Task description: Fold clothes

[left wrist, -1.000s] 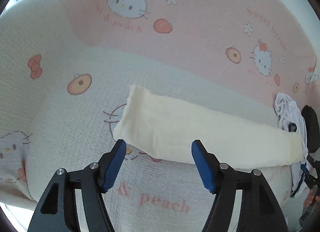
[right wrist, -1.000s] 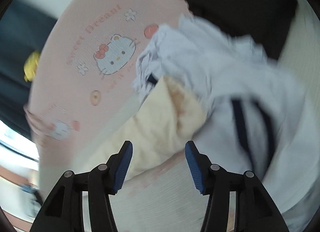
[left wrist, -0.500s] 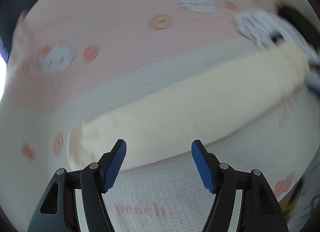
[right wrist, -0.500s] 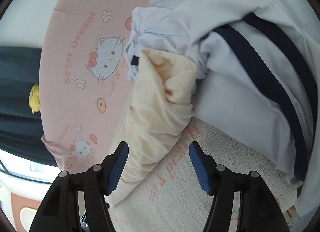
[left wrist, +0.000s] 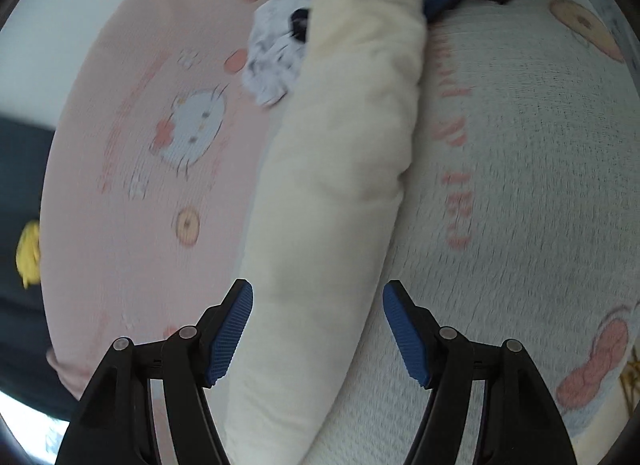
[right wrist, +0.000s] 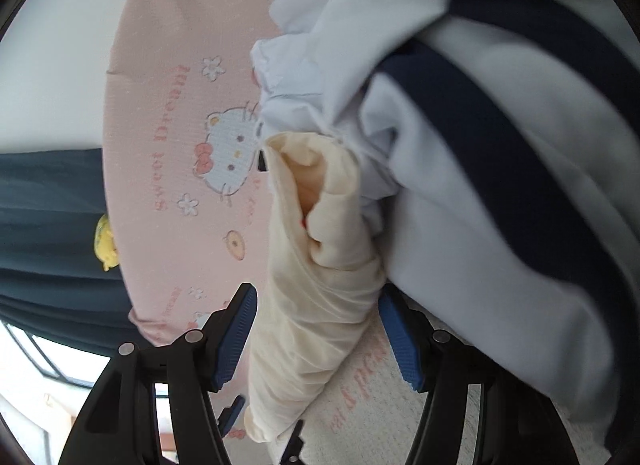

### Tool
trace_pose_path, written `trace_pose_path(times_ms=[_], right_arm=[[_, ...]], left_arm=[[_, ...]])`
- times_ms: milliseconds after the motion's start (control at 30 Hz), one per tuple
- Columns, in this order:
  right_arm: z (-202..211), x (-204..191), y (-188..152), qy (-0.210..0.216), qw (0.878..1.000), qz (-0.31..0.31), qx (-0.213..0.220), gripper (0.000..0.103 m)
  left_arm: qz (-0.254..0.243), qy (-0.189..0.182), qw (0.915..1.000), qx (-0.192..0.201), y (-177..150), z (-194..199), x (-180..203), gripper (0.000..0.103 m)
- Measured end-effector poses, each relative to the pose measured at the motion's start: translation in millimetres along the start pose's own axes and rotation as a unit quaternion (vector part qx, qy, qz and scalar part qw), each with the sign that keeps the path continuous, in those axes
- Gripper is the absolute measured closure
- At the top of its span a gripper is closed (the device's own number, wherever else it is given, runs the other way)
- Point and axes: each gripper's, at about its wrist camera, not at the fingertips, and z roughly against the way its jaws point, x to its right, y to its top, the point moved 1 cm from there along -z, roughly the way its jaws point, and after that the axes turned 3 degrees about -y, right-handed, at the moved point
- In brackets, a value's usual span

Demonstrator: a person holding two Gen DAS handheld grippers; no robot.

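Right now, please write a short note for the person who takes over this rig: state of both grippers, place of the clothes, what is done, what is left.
Left gripper: open, fingers on either side of one end of the cream garment, not pressing.
Right gripper: open, jaws have just been opening; the garment's other end lies between them.
The garment lies as a long narrow strip on the bedspread, its far end against the white garment with navy stripes.
Done: folded to a strip.
Left: grip both ends, probably fold end to end; the white one looks unfolded.

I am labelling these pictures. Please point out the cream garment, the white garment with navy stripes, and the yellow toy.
cream garment [left wrist: 332, 201], left wrist view, middle of roll
white garment with navy stripes [right wrist: 500, 193], right wrist view, a navy stripe
yellow toy [right wrist: 106, 243], right wrist view, body
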Motion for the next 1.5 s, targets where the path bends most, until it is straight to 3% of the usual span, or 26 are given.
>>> trace_pose_path(times_ms=[200,267,367,400,500,600,733,800,867,967,1100,1233,1367,1500], right_arm=[[-7.7,-12.9,8.6,-0.019,0.999,0.031,-0.008,0.043],[-11.9,-19.4,9.9,-0.047,0.998,0.043,-0.012,0.055],[-6.2,-31.6,8.5,-0.042,0.997,0.062,0.008,0.077],[-4.0,-36.7,7.9,-0.041,0.997,0.071,0.015,0.079],[5.1,-71.1,4.1,-0.041,0.989,0.136,0.026,0.081],[5.7,-112.0,1.8,-0.062,0.975,0.213,0.028,0.081],[8.0,-132.4,14.1,-0.091,0.962,0.256,0.035,0.081],[3.5,-126.1,19.6,-0.107,0.963,0.246,0.035,0.082],[2.1,-108.7,27.7,-0.114,0.969,0.216,0.026,0.083],[1.8,-78.1,35.9,-0.112,0.98,0.165,0.015,0.084],[-1.2,-65.2,35.9,-0.102,0.984,0.144,0.017,0.084],[2.2,-55.5,40.9,-0.063,0.993,0.102,0.016,0.084],[-1.0,-38.4,45.8,-0.001,1.0,0.005,0.001,0.081],[4.3,-38.5,38.4,-0.002,1.0,0.006,0.015,0.074]], left_arm=[[-0.036,-0.001,0.9993,0.013,23.3,-10.2,12.2,0.037],[-0.051,0.017,0.9983,0.022,29.9,-17.3,19.8,0.037],[-0.073,0.051,0.9956,0.028,39.4,-24.6,25.9,0.037],[-0.074,0.057,0.9952,0.028,41.9,-25.9,26.0,0.037],[-0.062,0.065,0.9957,0.023,50.6,-33.4,22.6,0.037],[-0.052,0.073,0.9958,0.017,60.2,-45.1,15.7,0.037],[-0.037,0.069,0.9969,0.011,63.0,-53.5,5.6,0.039],[-0.025,0.052,0.9983,0.006,57.5,-57.4,0.3,0.07],[-0.019,0.034,0.9992,0.005,51.1,-60.4,-2.9,0.076],[-0.03,0.036,0.9989,0.006,42.6,-63.6,0.8,0.078],[-0.015,0.032,0.9994,0.003,33.5,-66.8,-2.7,0.078],[0.008,0.023,0.9997,0.002,29.3,-70.3,-9.7,0.078],[0.021,0.046,0.9987,0.006,30.1,-71.8,-5.4,0.078],[-0.005,0.085,0.9963,0.001,35.2,-66.9,2.5,0.077]])
